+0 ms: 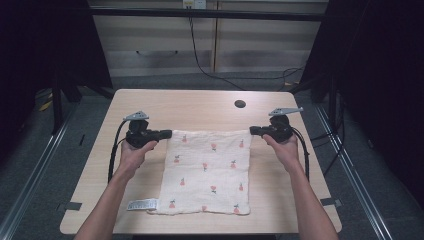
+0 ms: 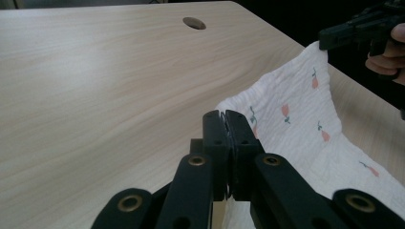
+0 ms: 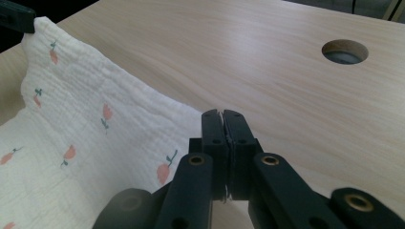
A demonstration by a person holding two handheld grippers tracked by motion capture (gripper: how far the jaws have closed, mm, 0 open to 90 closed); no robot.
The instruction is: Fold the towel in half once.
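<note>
Your left gripper [image 1: 169,133] and right gripper [image 1: 252,131] each pinch a far corner of the cream fruit-print cloth [image 1: 207,172], jaws clamped on the fabric, which stretches between them and trails toward you across the wooden table [image 1: 200,107].

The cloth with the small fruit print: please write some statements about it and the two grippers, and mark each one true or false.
1. The left gripper is shut on a far corner of the cloth. True.
2. The right gripper hangs open above the table. False: its jaws are shut on the other far corner.
3. The cloth's near edge lies on the table. True.
4. The cloth covers the round hole. False: the hole lies bare beyond it.
5. A white label sticks out at the near left corner. True.
</note>
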